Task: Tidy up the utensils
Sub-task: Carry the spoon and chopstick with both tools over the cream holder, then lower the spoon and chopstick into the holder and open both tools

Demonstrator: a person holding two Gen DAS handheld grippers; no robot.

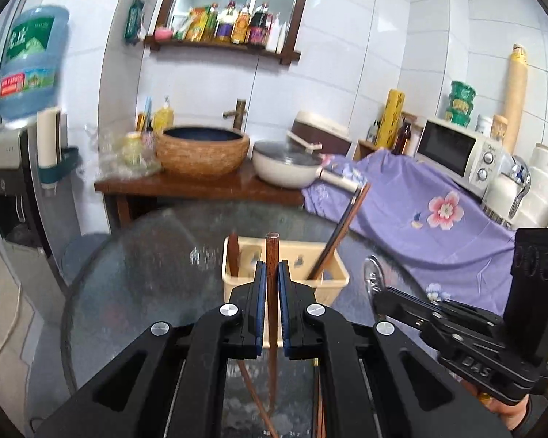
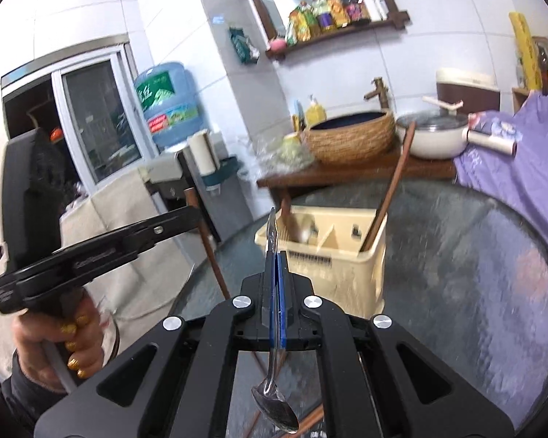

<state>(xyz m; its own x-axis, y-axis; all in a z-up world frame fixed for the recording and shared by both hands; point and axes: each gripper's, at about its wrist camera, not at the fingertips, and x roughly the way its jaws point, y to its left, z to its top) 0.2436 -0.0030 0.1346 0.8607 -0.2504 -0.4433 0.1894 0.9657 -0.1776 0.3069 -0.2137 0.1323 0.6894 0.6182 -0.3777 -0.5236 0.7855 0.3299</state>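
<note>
My left gripper (image 1: 272,268) is shut on a brown wooden chopstick (image 1: 272,252), held upright just in front of the cream utensil holder (image 1: 325,284) on the round glass table (image 1: 146,273). Another chopstick (image 1: 343,222) leans out of the holder's right compartment. My right gripper (image 2: 277,255) is shut on a metal spoon (image 2: 274,398), handle up and bowl hanging below the jaws, just in front of the holder (image 2: 347,270). The left gripper (image 2: 186,219) with its chopstick shows at left in the right wrist view. The right gripper (image 1: 378,292) shows at right in the left wrist view.
More chopsticks (image 2: 307,419) lie on the glass below the grippers. Behind the table a wooden stand carries a woven basin (image 1: 201,153) and a white pan (image 1: 288,168). A purple cloth (image 1: 420,211) covers a counter with a microwave (image 1: 456,153). A water dispenser (image 1: 14,146) stands left.
</note>
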